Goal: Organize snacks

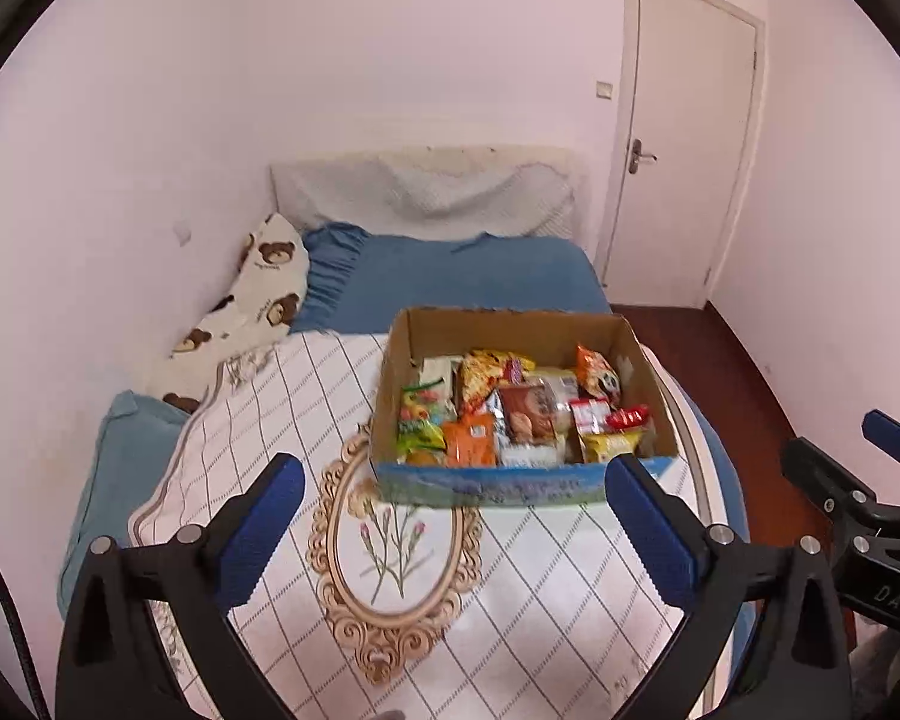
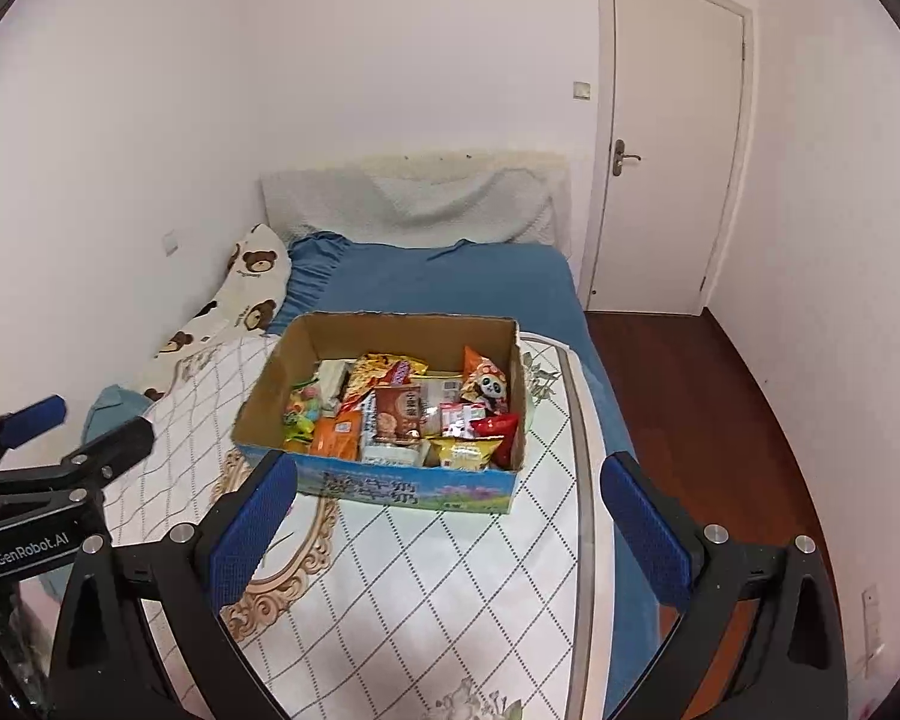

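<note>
A cardboard box of snacks is sitting on the quilt, just beyond both grippers. The left gripper and right gripper are hovering spread wide, gripping nothing.

Print on the snack packets inside the cardboard box is too small to read, and lower packets lie hidden beneath upper ones. The right gripper is cut off by the left wrist view's edge.
</note>
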### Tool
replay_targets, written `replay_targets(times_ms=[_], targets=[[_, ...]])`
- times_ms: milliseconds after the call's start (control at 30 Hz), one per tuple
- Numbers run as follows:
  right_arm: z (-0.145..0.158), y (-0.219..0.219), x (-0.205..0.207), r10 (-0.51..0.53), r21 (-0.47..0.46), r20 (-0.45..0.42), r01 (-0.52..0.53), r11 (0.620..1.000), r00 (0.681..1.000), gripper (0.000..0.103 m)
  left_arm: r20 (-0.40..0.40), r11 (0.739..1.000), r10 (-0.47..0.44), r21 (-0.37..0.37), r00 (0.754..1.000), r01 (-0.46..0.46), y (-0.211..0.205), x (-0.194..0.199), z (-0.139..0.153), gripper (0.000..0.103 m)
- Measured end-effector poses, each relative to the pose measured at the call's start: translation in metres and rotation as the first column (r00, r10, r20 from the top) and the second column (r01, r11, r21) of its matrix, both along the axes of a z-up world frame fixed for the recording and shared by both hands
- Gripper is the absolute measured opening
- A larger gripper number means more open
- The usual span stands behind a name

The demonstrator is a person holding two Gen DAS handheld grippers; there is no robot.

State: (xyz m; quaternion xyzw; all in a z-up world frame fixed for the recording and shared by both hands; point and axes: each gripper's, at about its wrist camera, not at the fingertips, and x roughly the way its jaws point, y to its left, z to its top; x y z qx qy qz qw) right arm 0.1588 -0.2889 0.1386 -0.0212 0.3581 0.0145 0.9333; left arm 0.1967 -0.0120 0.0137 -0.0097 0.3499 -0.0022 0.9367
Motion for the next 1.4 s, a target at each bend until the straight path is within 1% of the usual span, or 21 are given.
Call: replay_targets(times_ms=[100,233,400,567,1000,1200,1400], targets=[[-0.006,-0.003,0.013,-0.025,0.001,0.012,0.025,1.000,1.000,0.103,0.003,1.000,0.017,0.021,1.000,-0.017,-0.001,0.012,-0.007,0.103],[-0.014,-0.006,0.029,-0.040,-0.004,0.028,0.040,0.999,0.999,0.103,-0.021,1.000,0.021,0.023,1.000,-0.021,-0.001,0.031,-0.019,0.103],[-0.030,-0.007,0.049,-0.056,-0.011,0.012,0.056,0.998,0.998,0.103,-0.046,0.999,0.037,0.036,0.998,-0.036,-0.002,0.050,-0.033,0.103],[-0.041,-0.008,0.062,-0.071,-0.016,-0.002,0.071,0.997,0.997,0.103,-0.055,0.998,0.051,0.049,0.997,-0.048,-0.003,0.062,-0.044,0.103],[-0.055,-0.009,0.078,-0.075,-0.024,-0.027,0.074,0.997,0.997,0.103,-0.071,0.998,0.053,0.046,0.996,-0.050,-0.005,0.074,-0.051,0.103],[-0.062,-0.009,0.077,-0.073,-0.022,-0.043,0.072,0.997,0.996,0.103,-0.074,0.998,0.054,0.045,0.996,-0.051,-0.005,0.073,-0.052,0.103],[-0.062,-0.008,0.075,-0.071,-0.024,-0.045,0.070,0.997,0.996,0.103,-0.077,0.998,0.055,0.045,0.996,-0.051,-0.004,0.072,-0.054,0.103]])
